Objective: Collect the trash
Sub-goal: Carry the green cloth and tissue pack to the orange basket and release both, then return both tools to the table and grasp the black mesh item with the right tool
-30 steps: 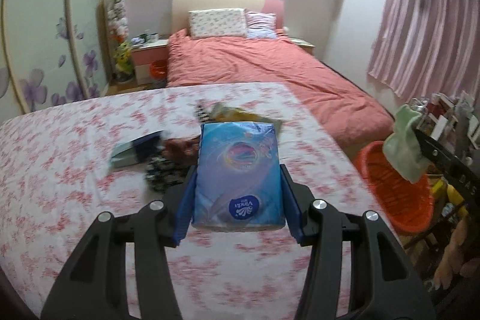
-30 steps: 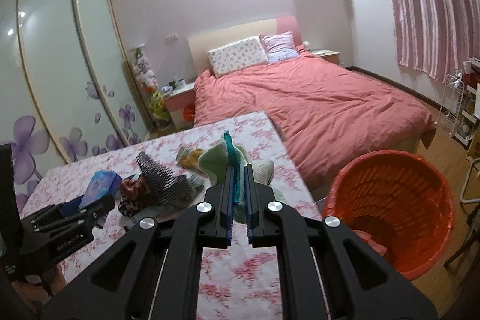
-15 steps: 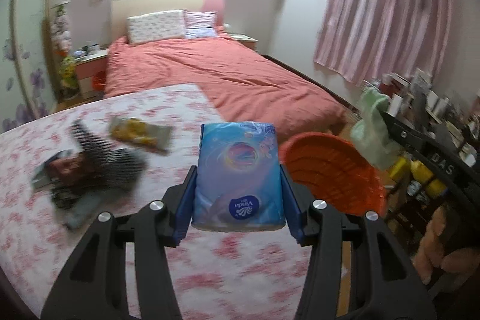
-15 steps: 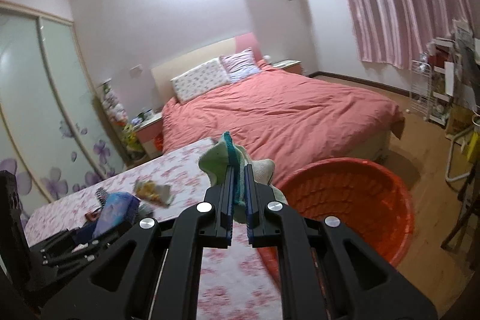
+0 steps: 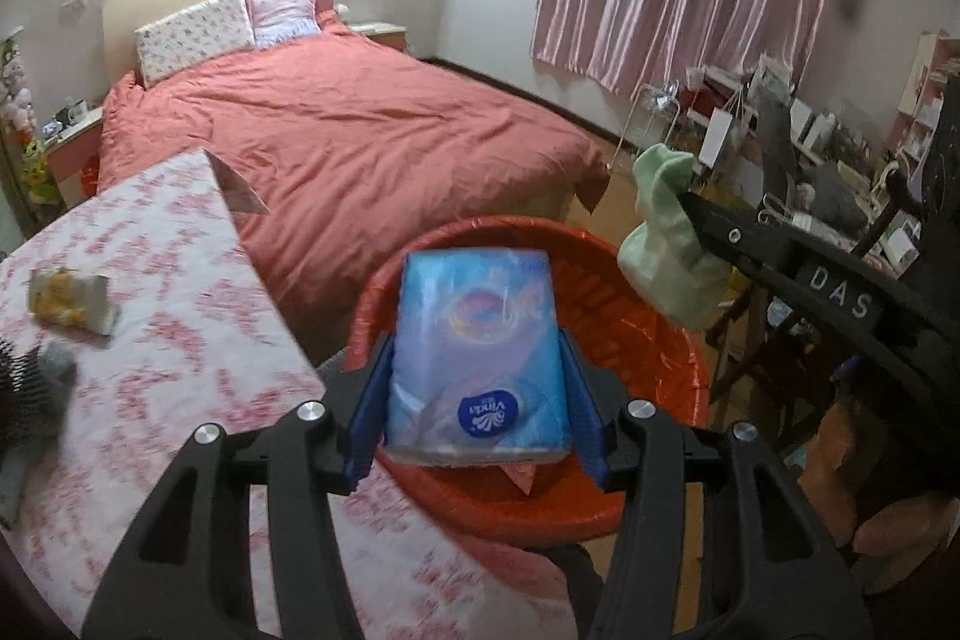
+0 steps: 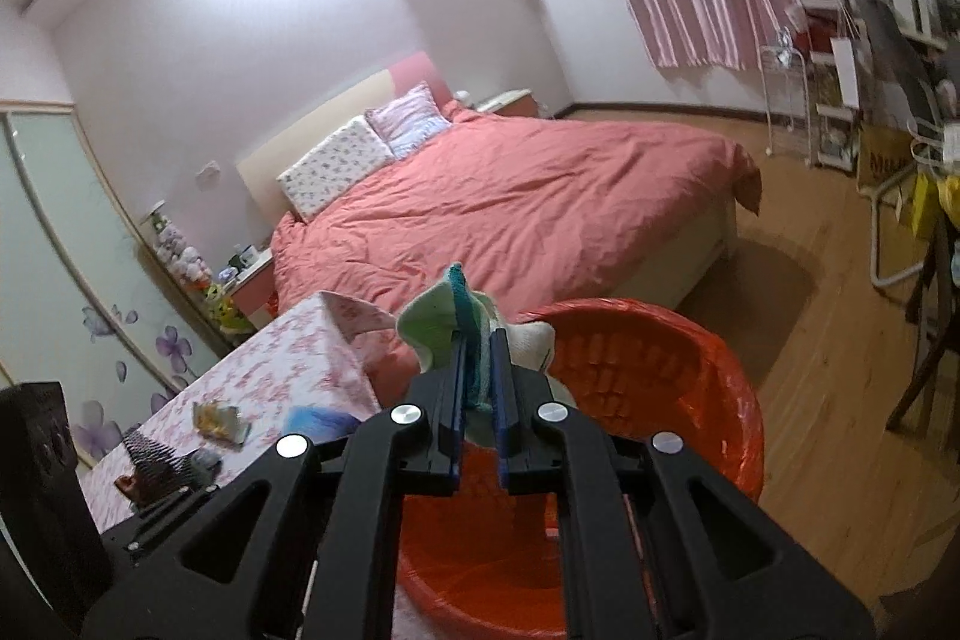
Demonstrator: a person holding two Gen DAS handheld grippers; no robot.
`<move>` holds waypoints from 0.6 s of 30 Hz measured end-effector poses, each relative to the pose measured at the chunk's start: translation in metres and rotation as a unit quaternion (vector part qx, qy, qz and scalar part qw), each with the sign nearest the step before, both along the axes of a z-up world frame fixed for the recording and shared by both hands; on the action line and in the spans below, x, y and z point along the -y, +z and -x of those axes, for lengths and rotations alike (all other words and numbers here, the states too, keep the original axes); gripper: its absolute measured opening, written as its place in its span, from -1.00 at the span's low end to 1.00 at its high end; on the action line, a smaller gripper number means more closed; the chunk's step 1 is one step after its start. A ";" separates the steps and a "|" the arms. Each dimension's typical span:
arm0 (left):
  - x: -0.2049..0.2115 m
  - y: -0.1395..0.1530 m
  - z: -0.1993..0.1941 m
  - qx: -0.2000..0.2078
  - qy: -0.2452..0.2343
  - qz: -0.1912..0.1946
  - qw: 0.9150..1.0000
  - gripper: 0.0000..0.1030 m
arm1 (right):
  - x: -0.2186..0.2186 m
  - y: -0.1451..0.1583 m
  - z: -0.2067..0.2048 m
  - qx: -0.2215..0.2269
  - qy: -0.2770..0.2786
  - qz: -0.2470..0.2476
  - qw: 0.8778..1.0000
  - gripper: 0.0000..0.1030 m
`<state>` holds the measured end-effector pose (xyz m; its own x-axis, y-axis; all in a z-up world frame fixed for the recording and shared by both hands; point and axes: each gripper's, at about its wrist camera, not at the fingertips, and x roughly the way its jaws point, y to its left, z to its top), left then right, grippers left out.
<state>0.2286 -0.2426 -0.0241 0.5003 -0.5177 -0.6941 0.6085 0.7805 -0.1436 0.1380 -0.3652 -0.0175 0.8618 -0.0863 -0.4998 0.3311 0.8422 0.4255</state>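
Observation:
My left gripper (image 5: 477,400) is shut on a blue tissue pack (image 5: 477,346) and holds it above the orange basket (image 5: 678,358) beside the table. My right gripper (image 6: 477,370) is shut on a pale green cloth (image 6: 432,325) and holds it over the same orange basket (image 6: 690,370). The cloth (image 5: 666,244) also hangs at the right of the left wrist view, over the basket's far rim. The blue pack (image 6: 318,421) shows blurred at the left of the right wrist view.
A table with a pink floral cloth (image 5: 150,340) holds a yellow wrapper (image 5: 69,295) and dark items (image 5: 30,388) at its left. A red bed (image 5: 336,136) lies beyond. Cluttered shelves and a rack (image 5: 780,130) stand at the right by the curtain.
Both grippers have swung right from over the table to above the orange basket, each still holding its item. The trash pile on the table has slid to the left edge of view.

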 end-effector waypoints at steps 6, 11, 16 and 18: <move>-0.002 -0.023 -0.011 -0.007 0.023 -0.028 0.999 0.43 | 0.015 -0.018 0.000 -0.021 -0.006 -0.016 1.000 -0.18; -0.031 -0.028 -0.015 -0.004 0.053 -0.042 0.998 0.73 | 0.003 -0.016 0.007 -0.029 -0.015 0.009 0.999 0.27; -0.077 -0.030 -0.012 0.000 0.086 -0.049 0.995 0.80 | -0.025 -0.011 0.006 -0.036 0.008 0.040 0.999 0.42; -0.102 -0.031 -0.011 -0.001 0.103 -0.053 0.993 0.80 | -0.034 -0.012 0.004 -0.039 0.018 0.041 0.998 0.43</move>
<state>0.2397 -0.1401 -0.0552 0.5860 -0.3284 -0.7408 0.4338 0.8993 -0.0555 0.1341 -0.3308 -0.0291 0.8240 -0.0990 -0.5578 0.3286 0.8856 0.3282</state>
